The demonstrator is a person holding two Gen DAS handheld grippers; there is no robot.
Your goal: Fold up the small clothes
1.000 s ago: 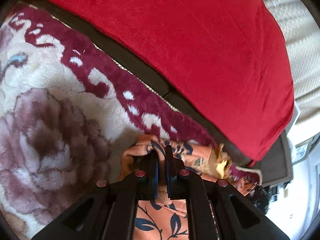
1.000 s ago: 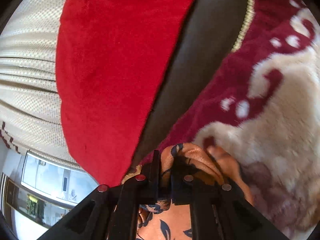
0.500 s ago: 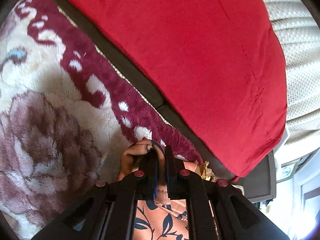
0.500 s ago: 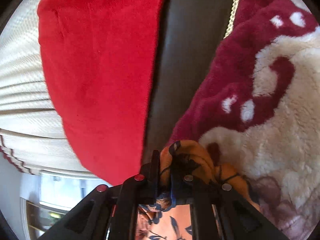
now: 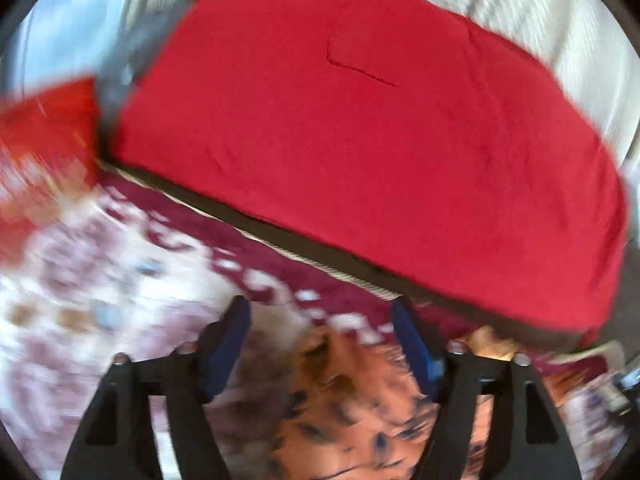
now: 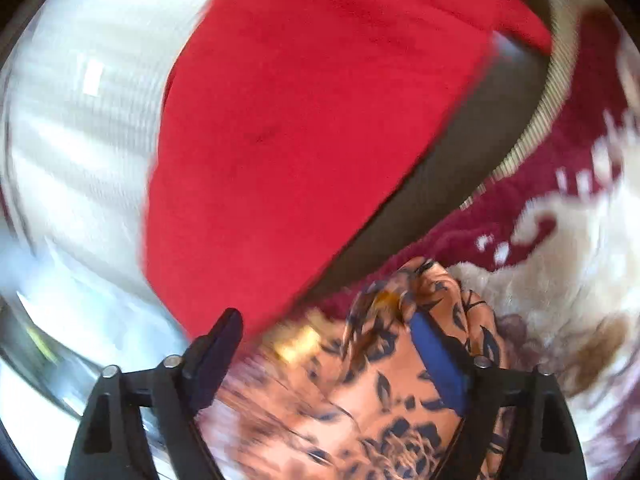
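Both claws, left claw (image 5: 320, 320) and right claw (image 6: 326, 334), gape wide; only the right view shows the orange garment (image 6: 400, 392) sharply.

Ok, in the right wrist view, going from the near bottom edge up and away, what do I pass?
Patterned orange garment → maroon and cream blanket → dark cushion edge with pale piping → red cushion.

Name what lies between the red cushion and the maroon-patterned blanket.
A dark strip with pale corded piping separates the red cushion from the blanket; the right wrist view shows it most clearly.
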